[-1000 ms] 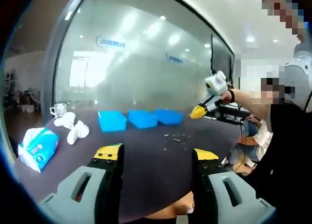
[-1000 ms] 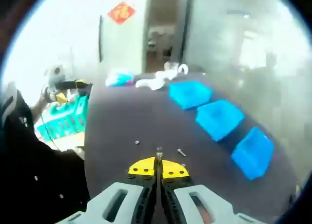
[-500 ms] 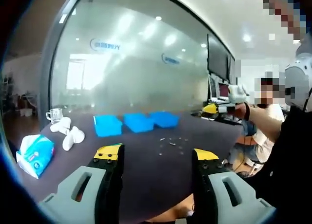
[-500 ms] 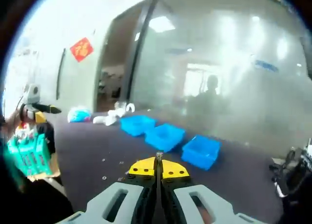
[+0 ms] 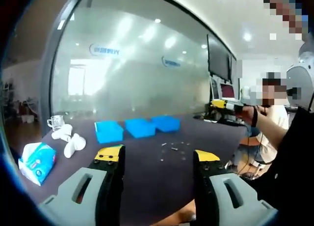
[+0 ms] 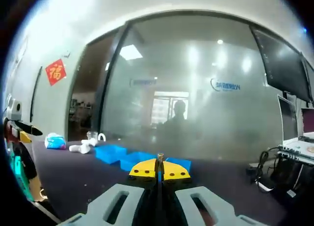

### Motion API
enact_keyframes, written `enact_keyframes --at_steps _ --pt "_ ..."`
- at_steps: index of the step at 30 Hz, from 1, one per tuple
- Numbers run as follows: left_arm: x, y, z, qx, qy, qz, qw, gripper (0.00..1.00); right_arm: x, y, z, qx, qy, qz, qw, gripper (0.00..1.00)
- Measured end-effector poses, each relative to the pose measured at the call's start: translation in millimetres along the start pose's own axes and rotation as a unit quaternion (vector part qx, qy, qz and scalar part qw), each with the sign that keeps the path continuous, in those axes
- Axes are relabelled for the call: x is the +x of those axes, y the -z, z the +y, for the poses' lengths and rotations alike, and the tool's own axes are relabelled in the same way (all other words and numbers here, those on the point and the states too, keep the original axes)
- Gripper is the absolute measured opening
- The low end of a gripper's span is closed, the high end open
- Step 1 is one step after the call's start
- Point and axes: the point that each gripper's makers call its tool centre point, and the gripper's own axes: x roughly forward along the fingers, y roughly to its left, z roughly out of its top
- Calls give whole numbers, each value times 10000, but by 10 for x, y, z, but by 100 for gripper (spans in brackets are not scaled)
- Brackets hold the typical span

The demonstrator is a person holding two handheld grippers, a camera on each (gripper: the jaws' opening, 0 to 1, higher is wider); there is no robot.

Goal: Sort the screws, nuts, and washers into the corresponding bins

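On the dark bench (image 5: pixel 147 172) ahead of my left tool (image 5: pixel 158 159), three blue bins (image 5: pixel 139 127) stand in a row along the far side, in front of a frosted glass wall (image 5: pixel 137 73). Nearer to me than the bins, a small scatter of screws, nuts and washers (image 5: pixel 172 148) lies loose on the bench; they are too small to tell one kind from another. My left tool is released, its two yellow-tipped jaws standing well apart with nothing between them, hanging above the near edge of the bench. Off to the left of the bins sit some white objects (image 5: pixel 73 142), a clear mug (image 5: pixel 55 122) behind them, and a tissue pack (image 5: pixel 35 159) nearer to me.

Over on the right of the left gripper view, my right tool (image 5: pixel 219 103) is held up level at the end of my arm, well above the bench and apart from the scatter. A seated person (image 5: pixel 270 123) is behind it.

From the right gripper view, my right tool (image 6: pixel 159 169) is clenched, yellow tips pressed together on a small screw (image 6: pixel 159 158) whose end stands up between them. Beyond the tips the bins (image 6: pixel 117 155) show low and far off, with the white objects (image 6: pixel 81 147), the mug (image 6: pixel 95 136) and the tissue pack (image 6: pixel 55 141) further left. My left tool (image 6: pixel 19 132) shows at the left edge.
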Motion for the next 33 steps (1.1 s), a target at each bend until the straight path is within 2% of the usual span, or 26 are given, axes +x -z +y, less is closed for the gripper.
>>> enact_keyframes --at_steps 5,10,19,23,24,29,33 --pt "-12 -9 -13 -2 9 -33 10000 54 274 -64 -79 -200 143 -95 9997 0" --pt "-33 3 -32 -34 28 -46 10000 54 651 -50 -132 -222 117 -63 9997 0" --pt "-82 -38 7 -32 -66 -113 9999 54 1368 201 -163 -214 -20 392 9990 0" --pt "-104 -38 24 -37 -107 -118 9999 54 1660 305 -193 -406 15 481 9980 0" --pt "-112 -39 32 -34 -125 -117 9998 54 1741 367 -195 -590 11 618 9963 0" --pt "-128 -73 71 -53 -204 -174 9996 54 1997 484 -190 -647 -2 775 9949 0" --pt "-128 -71 73 -52 -225 -166 9996 54 2175 559 -198 -469 17 892 9949 0"
